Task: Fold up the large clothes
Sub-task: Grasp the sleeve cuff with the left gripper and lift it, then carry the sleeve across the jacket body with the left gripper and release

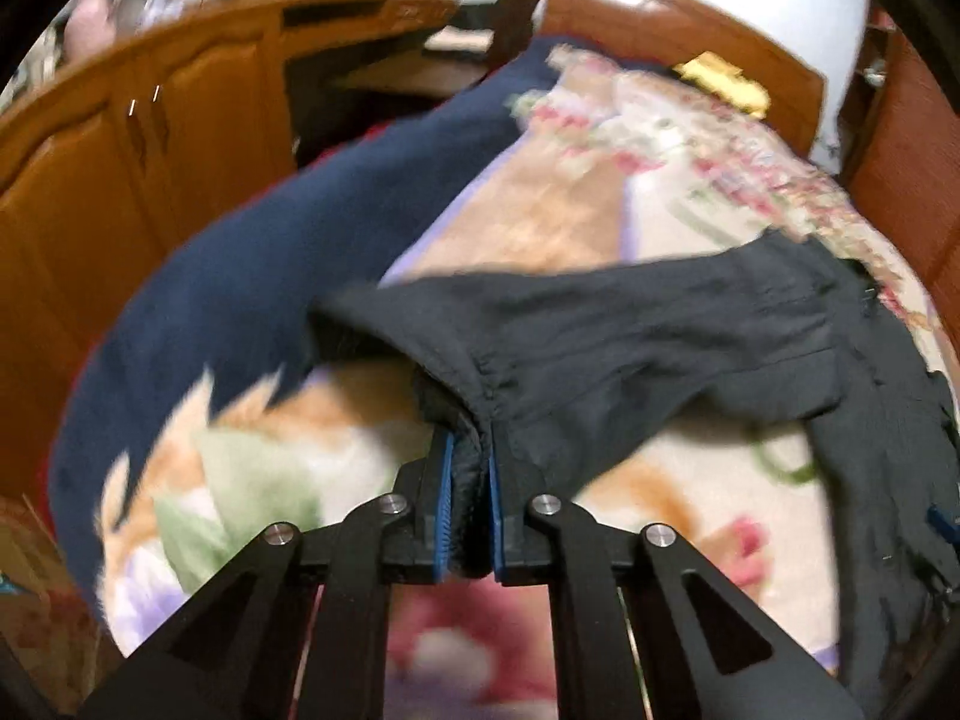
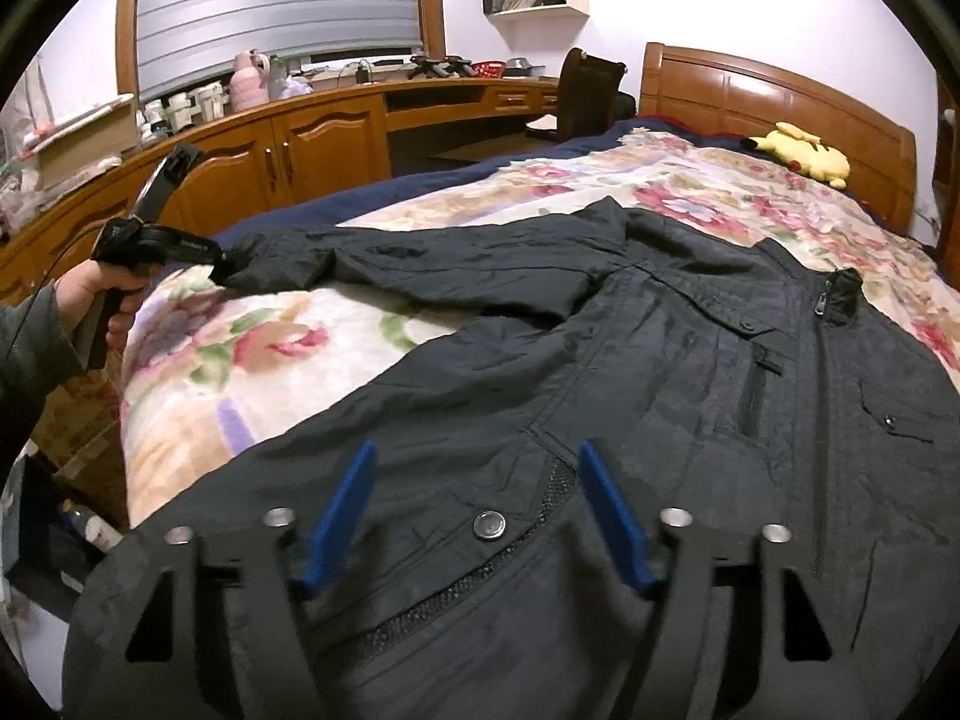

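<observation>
Your left gripper (image 1: 469,450) has its blue pads pinched tight on the cuff (image 1: 465,414) of the jacket's sleeve (image 1: 600,324), with dark fabric bunched between them; seen from the right wrist, that same gripper (image 2: 219,261) sits at the left edge of the bed, your hand (image 2: 99,300) wrapped round its handle. The sleeve stretches from that cuff across the floral blanket (image 2: 252,348) toward the jacket (image 2: 690,396), which lies front up and spread over the blanket, its collar (image 2: 843,297) toward the headboard (image 2: 780,102) and its hem at the near edge of the bed. Your right gripper (image 2: 477,516) has its fingers (image 2: 342,516) spread wide apart, hovering over the hem with a metal snap (image 2: 489,525) and a strip of mesh trim showing between them; whether the tips touch the cloth cannot be told. A navy sheet (image 1: 198,300) shows beyond the blanket along the bed's left edge. A yellow plush toy (image 2: 801,153) lies at the head of the bed, near the headboard. The left wrist view is blurred, so finer detail there is lost.
</observation>
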`<state>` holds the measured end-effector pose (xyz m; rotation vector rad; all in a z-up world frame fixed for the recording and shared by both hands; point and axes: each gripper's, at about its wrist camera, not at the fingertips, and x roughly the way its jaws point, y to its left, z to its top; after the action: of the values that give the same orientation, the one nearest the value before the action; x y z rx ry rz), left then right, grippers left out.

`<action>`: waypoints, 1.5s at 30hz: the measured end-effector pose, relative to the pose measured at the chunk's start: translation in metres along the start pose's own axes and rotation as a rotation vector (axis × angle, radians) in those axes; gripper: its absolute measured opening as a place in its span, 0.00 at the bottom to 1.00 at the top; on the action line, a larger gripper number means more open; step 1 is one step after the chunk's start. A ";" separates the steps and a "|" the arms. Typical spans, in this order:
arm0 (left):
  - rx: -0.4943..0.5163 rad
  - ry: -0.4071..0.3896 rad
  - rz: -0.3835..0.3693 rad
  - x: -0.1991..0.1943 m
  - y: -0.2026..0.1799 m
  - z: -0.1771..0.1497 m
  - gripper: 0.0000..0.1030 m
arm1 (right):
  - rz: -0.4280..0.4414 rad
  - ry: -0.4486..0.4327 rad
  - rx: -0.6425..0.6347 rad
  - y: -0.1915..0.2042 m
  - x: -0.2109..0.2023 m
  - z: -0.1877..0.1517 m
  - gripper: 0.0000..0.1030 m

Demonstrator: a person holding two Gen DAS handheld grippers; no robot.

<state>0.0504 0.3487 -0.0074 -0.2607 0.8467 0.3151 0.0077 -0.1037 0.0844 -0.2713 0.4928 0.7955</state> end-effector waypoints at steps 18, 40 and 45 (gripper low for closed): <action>0.347 -0.231 -0.193 -0.106 -0.208 0.043 0.09 | -0.095 -0.075 0.135 -0.053 -0.070 -0.023 0.54; 0.544 -0.296 -0.364 -0.126 -0.336 -0.051 0.09 | -0.236 -0.094 0.276 -0.067 -0.107 -0.038 0.54; 0.518 -0.281 -0.372 -0.114 -0.329 -0.070 0.15 | -0.236 -0.086 0.274 -0.058 -0.104 -0.036 0.54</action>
<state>0.0542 0.0015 0.0684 0.1114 0.5610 -0.2155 -0.0229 -0.2212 0.1103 -0.0391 0.4732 0.5004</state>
